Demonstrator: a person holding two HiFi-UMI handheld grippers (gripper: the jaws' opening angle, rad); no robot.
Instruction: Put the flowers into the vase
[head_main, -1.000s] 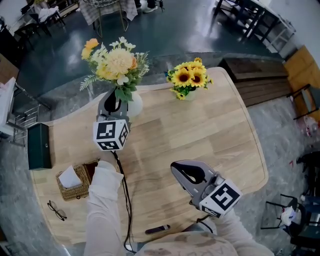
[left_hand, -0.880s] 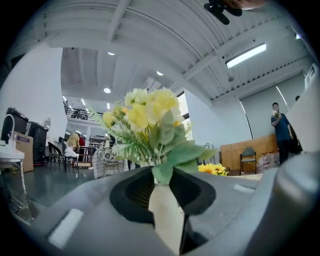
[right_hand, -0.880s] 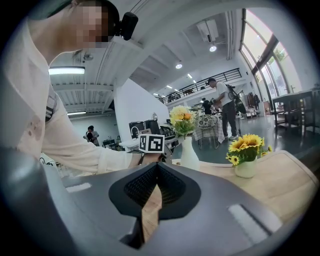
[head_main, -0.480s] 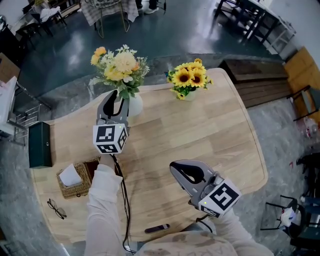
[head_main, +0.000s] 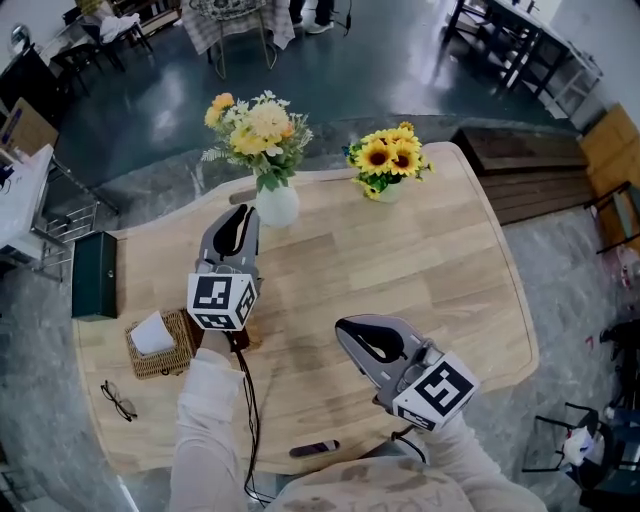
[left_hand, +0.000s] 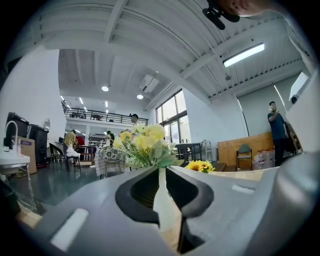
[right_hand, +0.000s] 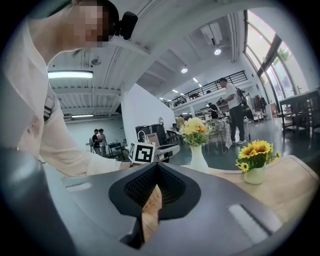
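A bouquet of yellow and white flowers stands in a white vase at the far side of the wooden table. My left gripper sits just short of the vase, a little to its left, apart from it, shut and holding nothing. In the left gripper view the bouquet and the vase show through the slit of that gripper. My right gripper hovers over the table's near middle, shut and empty. The right gripper view looks past its jaws to the vase.
Sunflowers in a small pot stand to the right of the vase. A green box, a wicker basket with tissue and glasses lie at the left. A dark pen lies near the front edge. A bench stands beyond the right rim.
My left gripper has drawn back toward me, away from the vase, leaving the bouquet standing in it. The right gripper has barely moved.
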